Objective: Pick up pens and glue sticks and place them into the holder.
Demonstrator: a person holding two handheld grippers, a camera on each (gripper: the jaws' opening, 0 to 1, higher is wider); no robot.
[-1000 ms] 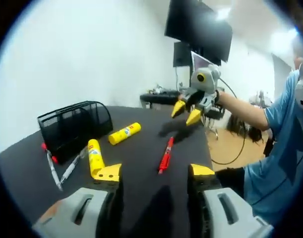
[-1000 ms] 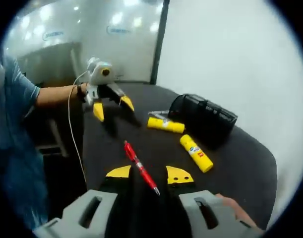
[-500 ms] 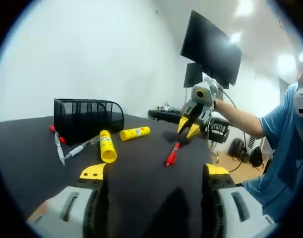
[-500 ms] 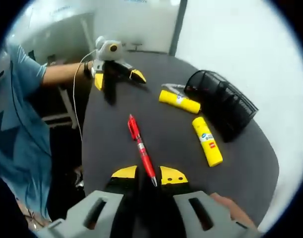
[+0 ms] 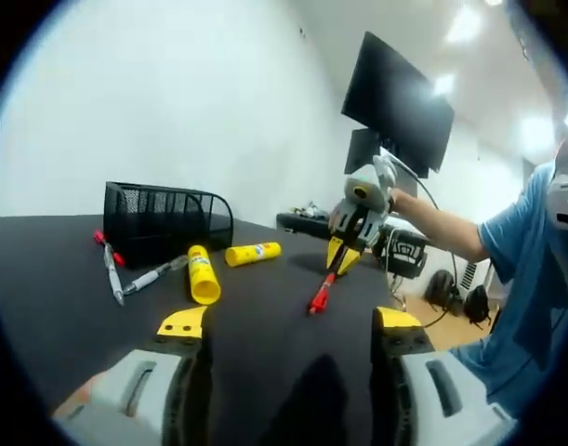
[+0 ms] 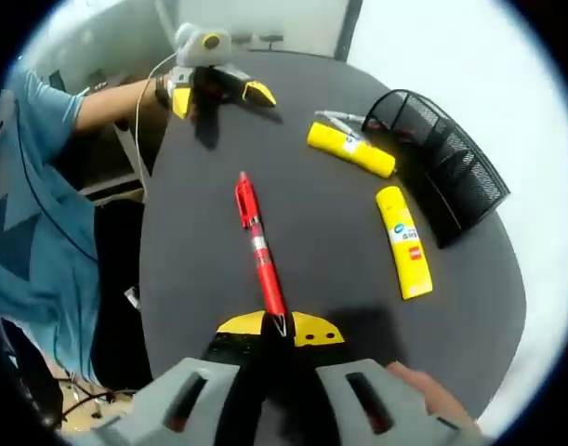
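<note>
1. The red pen (image 6: 258, 249) lies flat on the dark tabletop (image 6: 330, 242), and its long line runs straight away from the right gripper (image 6: 280, 327)
2. The pen's tip sits right between the right jaws, which are narrow around it; I cannot tell if they pinch it yet
3. In the left gripper view the same pen (image 5: 319, 293) lies well ahead, with the right gripper (image 5: 342, 255) down at its far end
4. The left gripper (image 5: 289, 321) has wide jaws and holds nothing
5. The right gripper is much nearer to the pen, so I think it should be the one to lift it
6. The black mesh holder (image 6: 443, 175) stands off to the side of the pen, near the tabletop's edge
7. Two yellow glue sticks (image 6: 403, 241) (image 6: 350, 150) lie flat just beside the holder
8. More pens (image 5: 111, 273) lie near the holder
9. The room has a white wall (image 5: 172, 102) and a dark screen (image 5: 397, 98) up high
10. A person in a blue sleeve (image 6: 28, 214) holds both grippers
</note>
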